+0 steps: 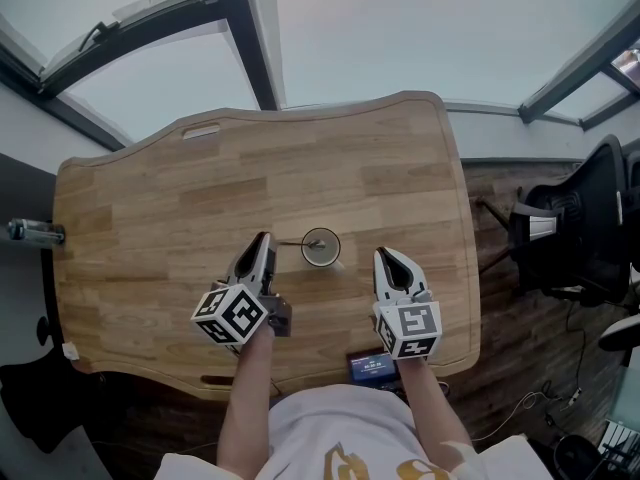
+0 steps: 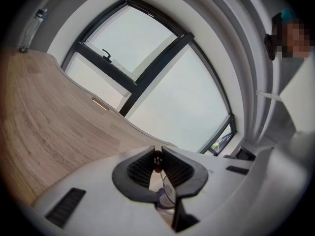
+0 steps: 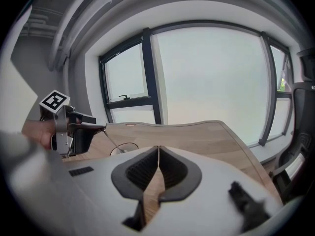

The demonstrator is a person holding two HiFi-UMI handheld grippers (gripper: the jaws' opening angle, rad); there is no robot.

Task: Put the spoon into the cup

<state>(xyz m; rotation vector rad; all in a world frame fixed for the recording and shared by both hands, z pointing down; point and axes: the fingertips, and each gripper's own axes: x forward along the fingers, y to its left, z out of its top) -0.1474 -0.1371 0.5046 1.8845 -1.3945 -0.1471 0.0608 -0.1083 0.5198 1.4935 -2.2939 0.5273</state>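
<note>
A clear glass cup [image 1: 321, 247] stands on the wooden table [image 1: 180, 218], between my two grippers. A thin metal spoon [image 1: 292, 241] reaches from the left gripper's tips to the cup, with its far end over or inside the rim. My left gripper [image 1: 264, 239] is shut on the spoon's handle end [image 2: 157, 161]. In the right gripper view the spoon [image 3: 111, 142] slants down from the left gripper [image 3: 74, 129] to the cup rim [image 3: 124, 147]. My right gripper [image 1: 389, 258] sits right of the cup, shut and empty [image 3: 158, 149].
A black office chair [image 1: 575, 233] stands off the table's right side. A bottle [image 1: 30, 231] sits at the left edge. A small dark device with a blue screen [image 1: 372, 366] lies at the front edge near the person's body. Large windows [image 3: 211, 77] are behind the table.
</note>
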